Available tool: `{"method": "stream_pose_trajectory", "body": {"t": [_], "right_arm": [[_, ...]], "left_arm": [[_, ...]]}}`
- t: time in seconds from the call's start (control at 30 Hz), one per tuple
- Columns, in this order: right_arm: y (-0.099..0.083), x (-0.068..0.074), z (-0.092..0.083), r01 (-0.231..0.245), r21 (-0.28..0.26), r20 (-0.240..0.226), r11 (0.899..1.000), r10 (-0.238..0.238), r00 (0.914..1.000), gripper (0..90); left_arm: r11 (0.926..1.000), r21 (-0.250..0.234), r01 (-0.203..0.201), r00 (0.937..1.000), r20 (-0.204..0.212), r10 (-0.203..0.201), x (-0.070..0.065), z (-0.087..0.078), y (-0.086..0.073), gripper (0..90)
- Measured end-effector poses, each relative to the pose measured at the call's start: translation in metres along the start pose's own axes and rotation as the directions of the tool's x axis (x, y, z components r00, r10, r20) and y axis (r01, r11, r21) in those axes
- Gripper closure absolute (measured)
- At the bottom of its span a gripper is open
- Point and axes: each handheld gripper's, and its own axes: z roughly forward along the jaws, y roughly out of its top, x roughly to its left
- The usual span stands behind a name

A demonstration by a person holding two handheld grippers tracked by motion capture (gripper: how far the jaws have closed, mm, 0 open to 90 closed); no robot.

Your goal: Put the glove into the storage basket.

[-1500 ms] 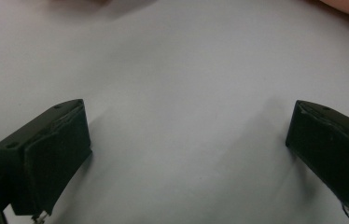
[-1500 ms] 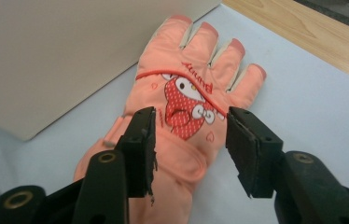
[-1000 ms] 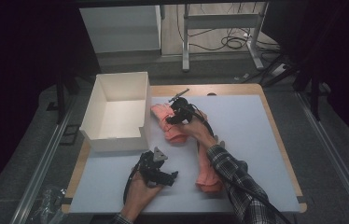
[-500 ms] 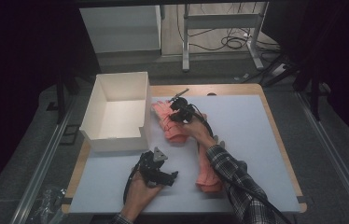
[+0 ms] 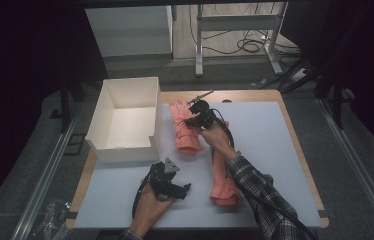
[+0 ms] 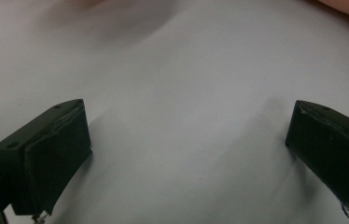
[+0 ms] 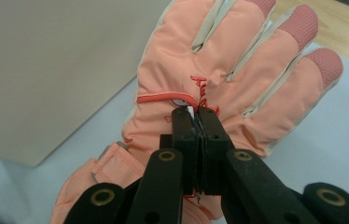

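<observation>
Two salmon-pink gloves lie on the white mat. One glove [image 5: 182, 131] [image 7: 219, 70] lies beside the white box, fingers pointing to the far side. My right gripper [image 5: 197, 117] [image 7: 197, 113] is shut on a pinch of fabric on the back of this glove, near its red stitched logo. The second glove [image 5: 221, 177] lies nearer the front, partly under the person's right forearm. My left gripper [image 5: 174, 186] [image 6: 186, 135] is low over bare mat at the front left, its jaws wide open with nothing between them.
An open white box [image 5: 125, 145], empty inside, stands at the left of the table, its wall close to the held glove. The wooden table edge [image 5: 295, 130] frames the mat. Cables trail from both grippers.
</observation>
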Motion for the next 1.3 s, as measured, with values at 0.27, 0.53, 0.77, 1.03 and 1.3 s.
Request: {"method": "stream_pose_trajectory", "body": {"t": [0.27, 0.53, 0.77, 1.03, 1.3], "right_arm": [[0.004, 0.004, -0.025, -0.024, -0.035, -0.031, 0.999, 0.023, 0.9993, 86.9], [0.003, 0.012, -0.053, -0.031, -0.054, -0.055, 0.998, 0.028, 0.9981, 86.9], [-0.001, 0.019, -0.075, -0.038, -0.071, -0.079, 0.997, 0.033, 0.9963, 86.9], [-0.015, 0.021, -0.105, -0.062, -0.086, -0.098, 0.994, 0.053, 0.9938, 86.9], [-0.032, 0.019, -0.127, -0.083, -0.099, -0.097, 0.992, 0.074, 0.9926, 86.9]], "left_arm": [[1.0, 0.001, -0.001, 1.0, 0.0, 0.001, 0.0, 0.0, 0.0, 0.0], [1.0, -0.002, -0.003, 1.0, -0.001, 0.003, 0.0, 0.0, 0.0, 0.0], [1.0, -0.002, -0.004, 1.0, 0.0, 0.004, 0.0, 0.0, 0.0, 0.0], [1.0, -0.002, -0.004, 1.0, -0.001, 0.004, 0.0, 0.0, 0.0, 0.0], [1.0, -0.002, -0.003, 1.0, -0.001, 0.003, 0.0, 0.0, 0.0, 0.0]]}}
